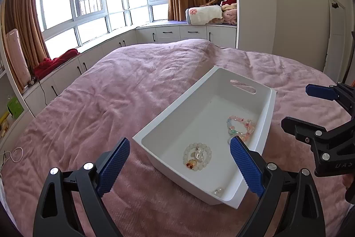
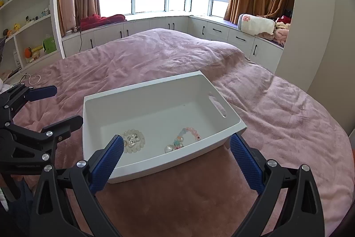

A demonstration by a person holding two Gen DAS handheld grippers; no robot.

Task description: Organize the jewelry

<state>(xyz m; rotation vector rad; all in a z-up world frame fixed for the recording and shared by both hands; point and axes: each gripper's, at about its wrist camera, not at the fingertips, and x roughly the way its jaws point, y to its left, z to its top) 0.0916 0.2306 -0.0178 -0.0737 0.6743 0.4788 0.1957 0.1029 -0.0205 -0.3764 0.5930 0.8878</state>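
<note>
Behind bin wall (image 2: 155, 161), half-hidden bracelet (image 2: 177, 143)

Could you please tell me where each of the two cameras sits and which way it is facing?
Left wrist: on the left claw, left of the white bin, facing the bed and window; the right claw shows at the right edge.
Right wrist: on the right claw, at the bin's long side; the left claw shows at left.
Shared: bin, white bracelet, pastel bracelet, pink blanket.
</note>
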